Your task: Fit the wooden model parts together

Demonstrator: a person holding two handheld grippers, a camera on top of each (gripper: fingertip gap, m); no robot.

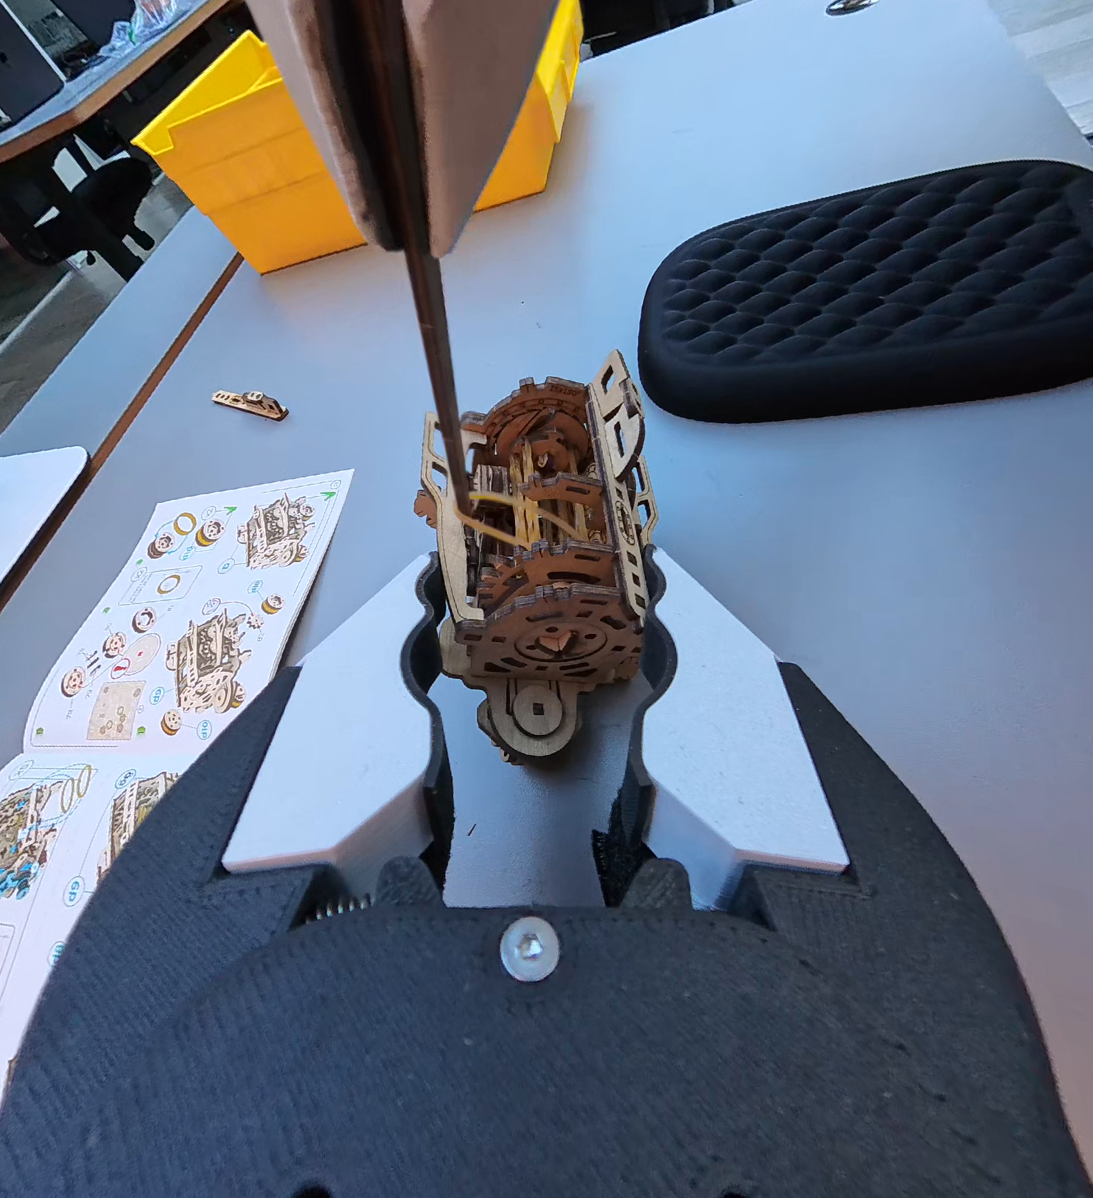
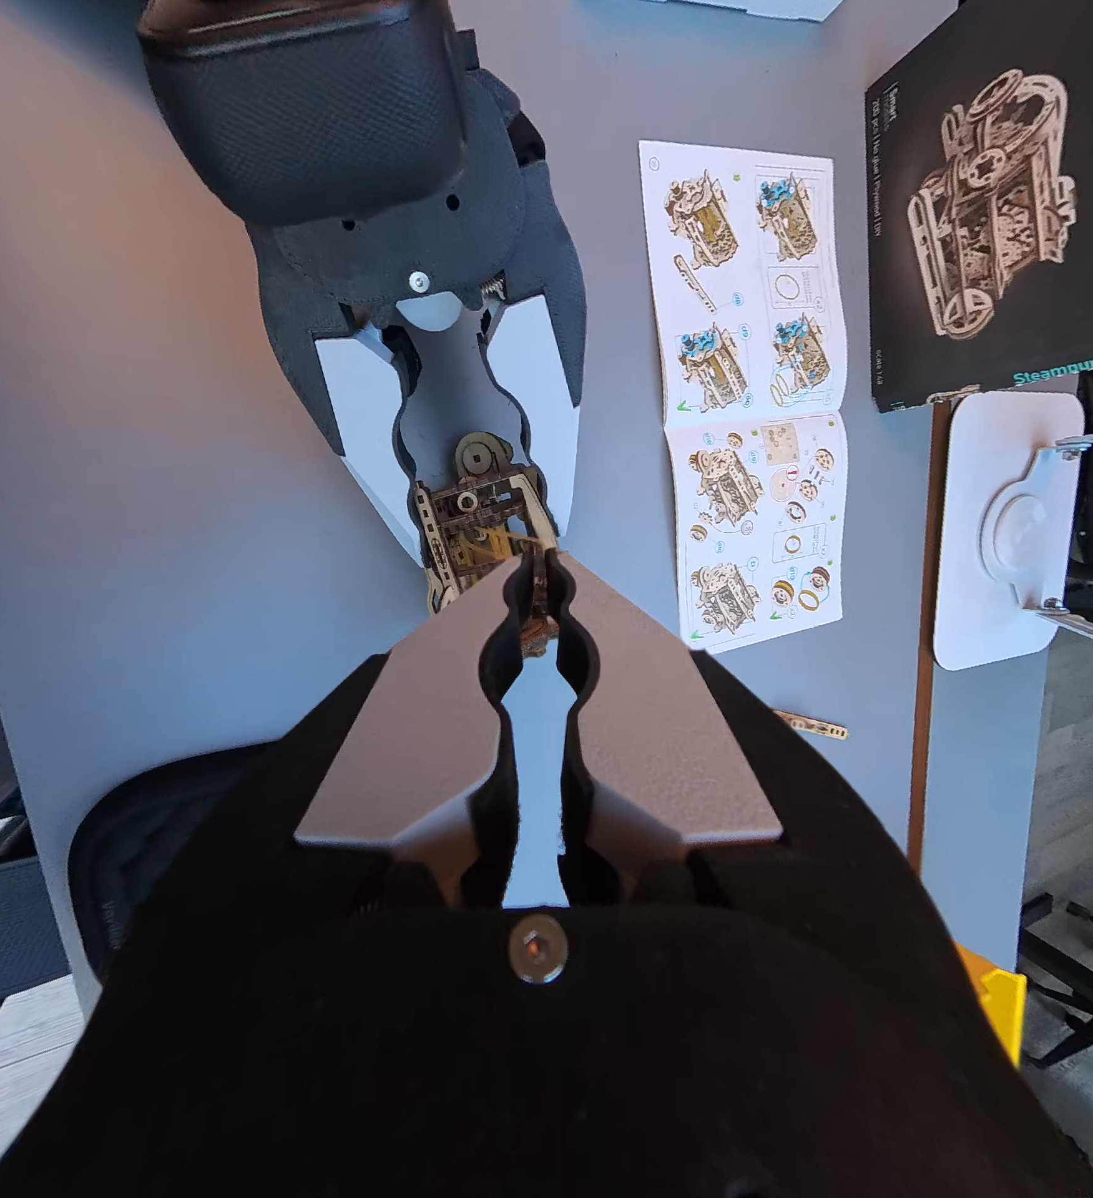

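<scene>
wooden model (image 1: 540, 570) sits clamped between left tongs (image 1: 540, 583).

Writing sits on four things; none is copied here. Black cardboard box (image 2: 984, 214), far right in the right wrist view: white small print runs along its left edge and a teal word along its lower edge, beside a picture of the model. Open instruction booklet (image 1: 193, 609) on the table: small circled blue step codes and green arrows beside the drawings. Black quilted pad (image 1: 887, 285): a faint brand mark near its right edge. Wooden model (image 1: 543, 544): engraved characters on the top arch and an oval engraved plate on its right side, both too small to read.
</scene>
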